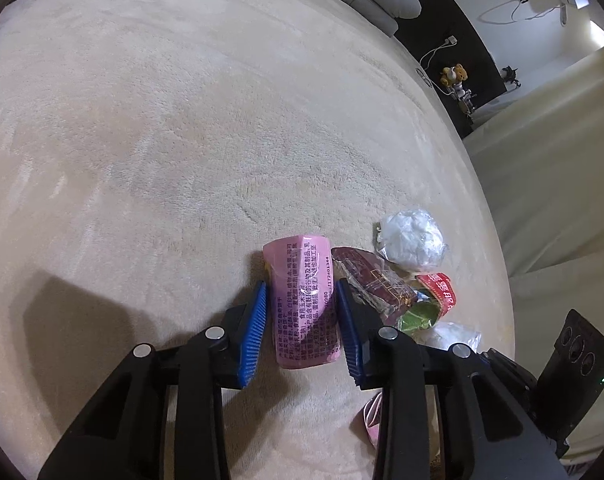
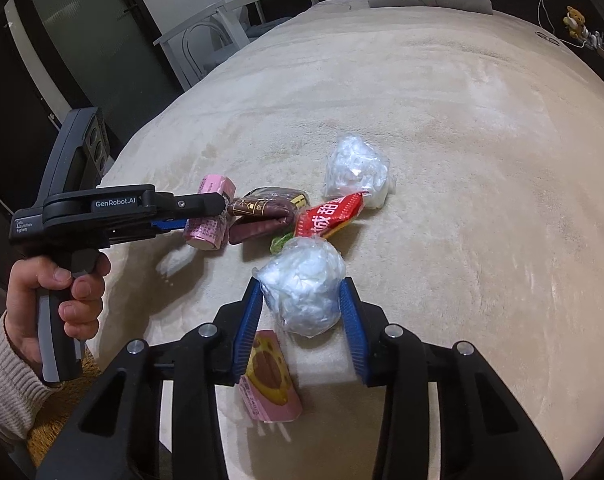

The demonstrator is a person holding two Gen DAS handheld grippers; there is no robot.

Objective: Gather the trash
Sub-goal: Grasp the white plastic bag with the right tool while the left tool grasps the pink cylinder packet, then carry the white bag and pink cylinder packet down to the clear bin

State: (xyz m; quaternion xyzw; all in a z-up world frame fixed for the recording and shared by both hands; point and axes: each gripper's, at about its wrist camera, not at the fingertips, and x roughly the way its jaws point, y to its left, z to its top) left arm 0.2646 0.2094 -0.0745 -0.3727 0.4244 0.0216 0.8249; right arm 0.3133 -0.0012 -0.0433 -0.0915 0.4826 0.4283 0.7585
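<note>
My left gripper (image 1: 301, 312) straddles the pink snack wrapper (image 1: 304, 304) on the beige blanket (image 1: 162, 140), pads just touching its sides. Light, crinkly, slick film; I judge mid-body is the best hold. My right gripper (image 2: 300, 312) brackets a wadded clear plastic bag (image 2: 304, 288), soft and springy, so squeeze deep. Whether either grip is firm, I cannot tell.

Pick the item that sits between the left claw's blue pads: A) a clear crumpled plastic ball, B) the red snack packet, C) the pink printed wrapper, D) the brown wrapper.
C: in the left wrist view the left claw has its blue pads either side of the pink printed wrapper, with the brown wrapper lying just to its right on the bed.
</note>
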